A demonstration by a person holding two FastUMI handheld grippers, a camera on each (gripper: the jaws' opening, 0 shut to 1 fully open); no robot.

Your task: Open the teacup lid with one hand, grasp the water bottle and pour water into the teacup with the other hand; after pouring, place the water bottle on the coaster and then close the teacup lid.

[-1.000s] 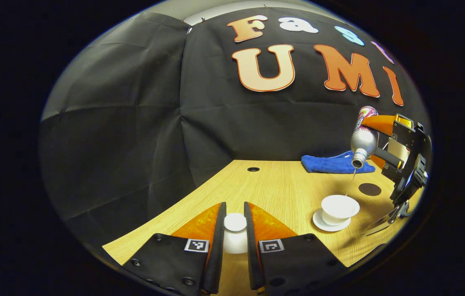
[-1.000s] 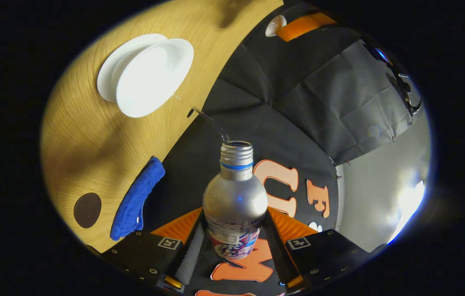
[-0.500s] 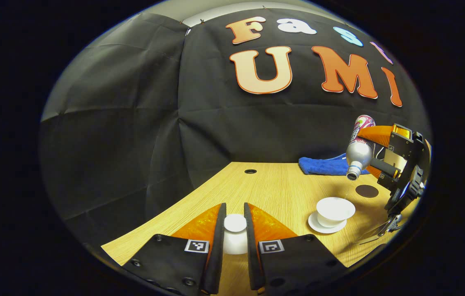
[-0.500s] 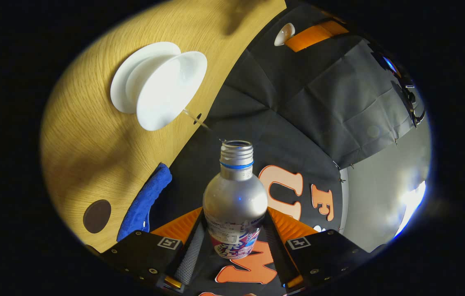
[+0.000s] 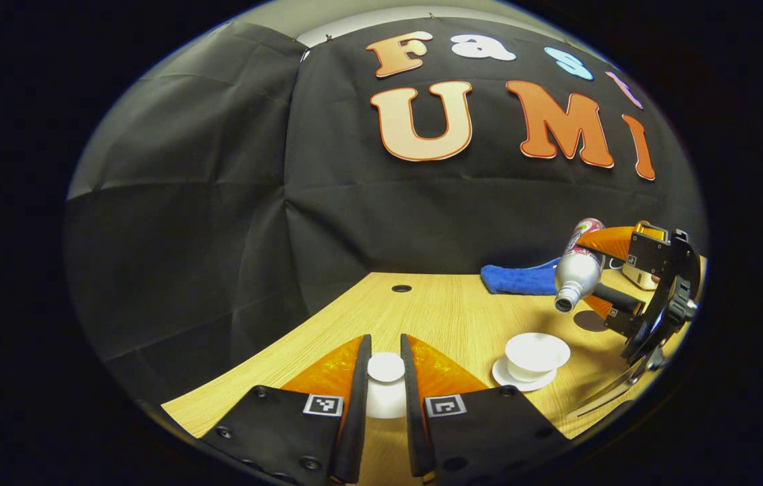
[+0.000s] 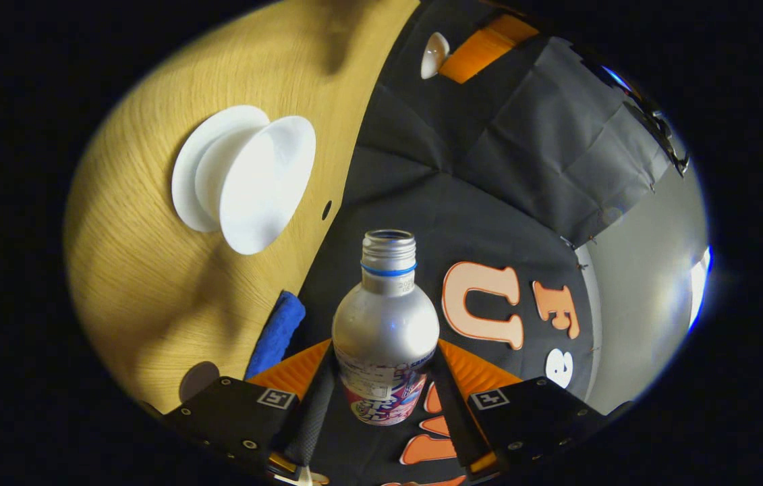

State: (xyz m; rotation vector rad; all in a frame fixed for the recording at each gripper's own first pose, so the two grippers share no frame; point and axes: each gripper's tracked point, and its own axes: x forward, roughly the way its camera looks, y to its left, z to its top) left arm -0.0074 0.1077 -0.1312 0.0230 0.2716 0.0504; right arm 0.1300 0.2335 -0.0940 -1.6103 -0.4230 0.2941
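Observation:
My left gripper [image 5: 386, 378] is shut on the white teacup lid [image 5: 386, 368], held above the wooden table's near side. To the right, the white teacup [image 5: 535, 354] stands uncovered on its saucer [image 5: 517, 381]. My right gripper [image 6: 386, 378] is shut on the silver water bottle [image 6: 386, 331], which is uncapped and tilted mouth-down above and right of the teacup [image 6: 261, 182]. No stream leaves the bottle's mouth. In the left gripper view the water bottle [image 5: 573, 270] hangs beside the right gripper [image 5: 651, 290]. The dark round coaster [image 5: 587, 320] lies beyond the cup, partly hidden behind the bottle.
A blue cloth [image 5: 516, 278] lies at the table's back right, near the coaster [image 6: 198, 379]. A small round hole [image 5: 401, 288] sits in the wooden table [image 5: 448, 317] toward the back. Black cloth walls close the back and left.
The water stream has stopped. The right gripper has swung the bottle's mouth up and lowered it closer to the table. The left gripper holds the lid still.

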